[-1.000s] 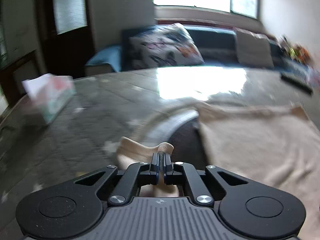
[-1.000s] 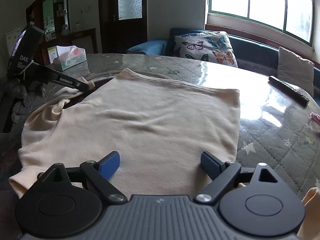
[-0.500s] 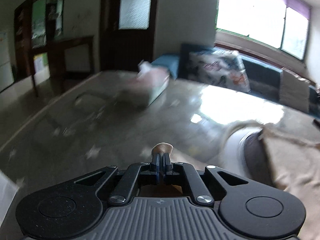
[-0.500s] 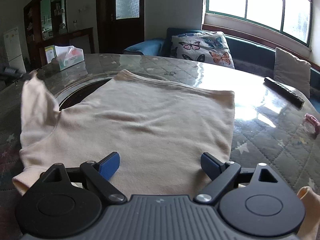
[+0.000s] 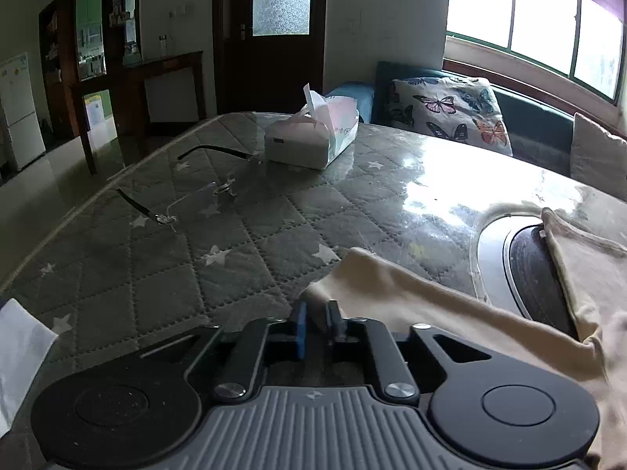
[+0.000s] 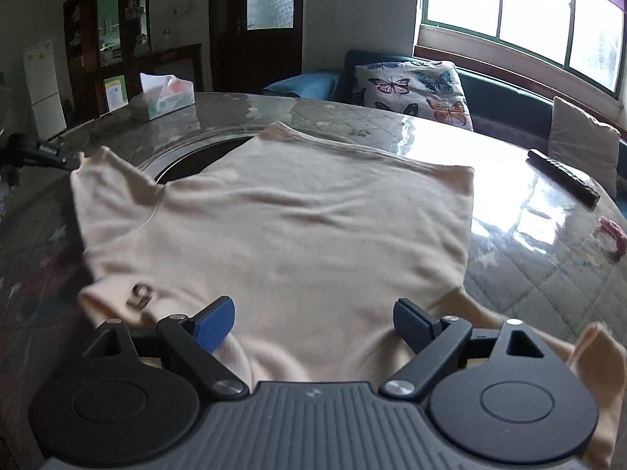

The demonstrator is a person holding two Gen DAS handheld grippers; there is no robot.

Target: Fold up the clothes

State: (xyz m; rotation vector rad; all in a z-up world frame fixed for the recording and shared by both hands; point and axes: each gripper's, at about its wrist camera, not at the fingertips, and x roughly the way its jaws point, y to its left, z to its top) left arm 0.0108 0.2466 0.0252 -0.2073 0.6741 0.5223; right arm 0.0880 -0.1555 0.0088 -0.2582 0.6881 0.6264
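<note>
Cream shirt lies spread on the table, partly over a dark round inset near the middle. Left gripper has its fingers a little apart w/ the sleeve end between them; can't tell if they're pinching it or just let go. Right gripper hovers low over the shirt's near part, fingers wide open, gripping nothing. Risks, as I judge: if left lets the sleeve drop unevenly it'll bunch and the fold goes crooked; a hard pull could drag the whole shirt askew since right isn't pinning it. Glasses and tissue box sit on the left side, could get swept by a wide swing.
</note>
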